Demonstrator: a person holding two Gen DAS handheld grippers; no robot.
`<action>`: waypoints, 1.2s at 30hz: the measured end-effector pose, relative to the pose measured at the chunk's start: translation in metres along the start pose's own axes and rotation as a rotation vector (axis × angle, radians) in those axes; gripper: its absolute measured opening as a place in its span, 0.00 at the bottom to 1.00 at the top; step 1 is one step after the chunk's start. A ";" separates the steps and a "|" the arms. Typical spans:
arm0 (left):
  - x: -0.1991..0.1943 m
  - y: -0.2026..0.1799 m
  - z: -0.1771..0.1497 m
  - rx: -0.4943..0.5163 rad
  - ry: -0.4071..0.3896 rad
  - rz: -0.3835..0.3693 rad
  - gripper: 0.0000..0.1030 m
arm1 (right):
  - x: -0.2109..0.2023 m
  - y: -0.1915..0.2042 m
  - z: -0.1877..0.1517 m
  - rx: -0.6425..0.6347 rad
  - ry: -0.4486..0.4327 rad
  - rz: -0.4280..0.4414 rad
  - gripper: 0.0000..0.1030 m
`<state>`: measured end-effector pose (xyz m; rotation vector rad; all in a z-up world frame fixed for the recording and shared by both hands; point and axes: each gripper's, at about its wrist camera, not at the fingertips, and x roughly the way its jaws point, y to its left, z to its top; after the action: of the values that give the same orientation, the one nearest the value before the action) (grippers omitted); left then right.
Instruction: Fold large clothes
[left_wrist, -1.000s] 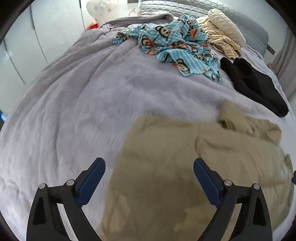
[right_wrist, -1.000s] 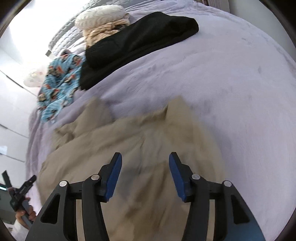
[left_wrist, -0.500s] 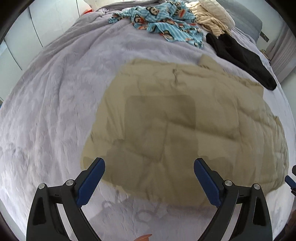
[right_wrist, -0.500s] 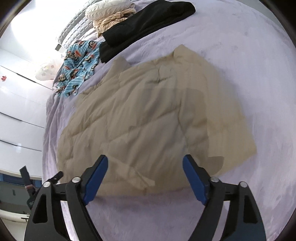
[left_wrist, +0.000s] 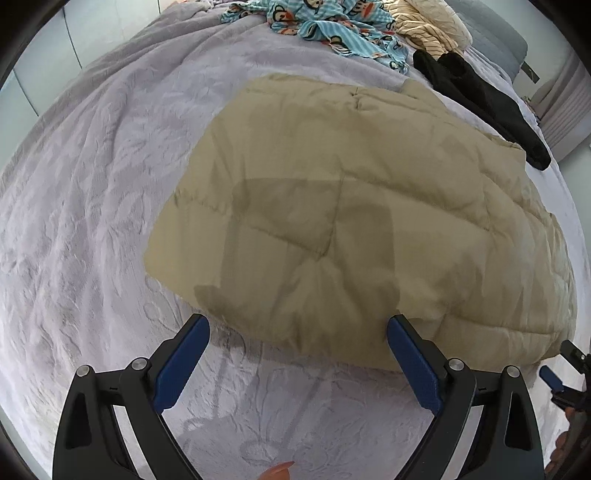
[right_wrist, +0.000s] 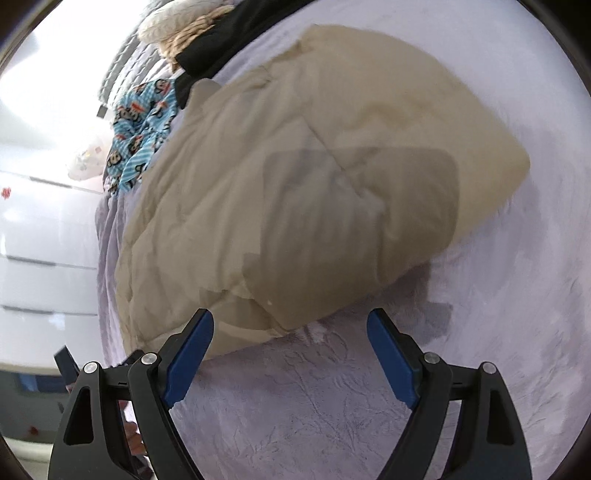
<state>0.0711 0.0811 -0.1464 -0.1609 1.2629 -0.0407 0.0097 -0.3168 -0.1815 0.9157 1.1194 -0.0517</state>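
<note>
We find the coat lying crosswise just ahead of both grippers, left and right, jaws released and empty, near hem nearest.

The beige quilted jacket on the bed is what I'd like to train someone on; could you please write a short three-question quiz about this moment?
1. True or false: the left gripper is shut on the beige quilted jacket.
2. Which garment lies right next to the jacket's far edge? A) black garment B) red towel C) white shirt
3. Fill in: the jacket lies on a ____ bedspread.

Key
1. False. Both the left gripper and the right gripper are open with nothing between the pads, and the right gripper's jaws have just been opening.
2. A, the black garment; the blue monkey-print garment lies farther back.
3. Lilac: the bedspread.
</note>
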 end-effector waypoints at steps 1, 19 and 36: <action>-0.001 0.002 -0.002 -0.010 0.000 -0.011 0.94 | 0.002 -0.004 0.000 0.026 -0.005 0.012 0.85; 0.012 0.049 -0.010 -0.284 0.033 -0.319 0.95 | 0.015 -0.042 0.043 0.346 -0.115 0.261 1.00; 0.074 0.038 0.041 -0.467 0.003 -0.513 0.94 | 0.041 -0.034 0.062 0.255 -0.025 0.282 1.00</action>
<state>0.1304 0.1141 -0.2094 -0.8862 1.1904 -0.1877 0.0598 -0.3626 -0.2269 1.2905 0.9654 0.0261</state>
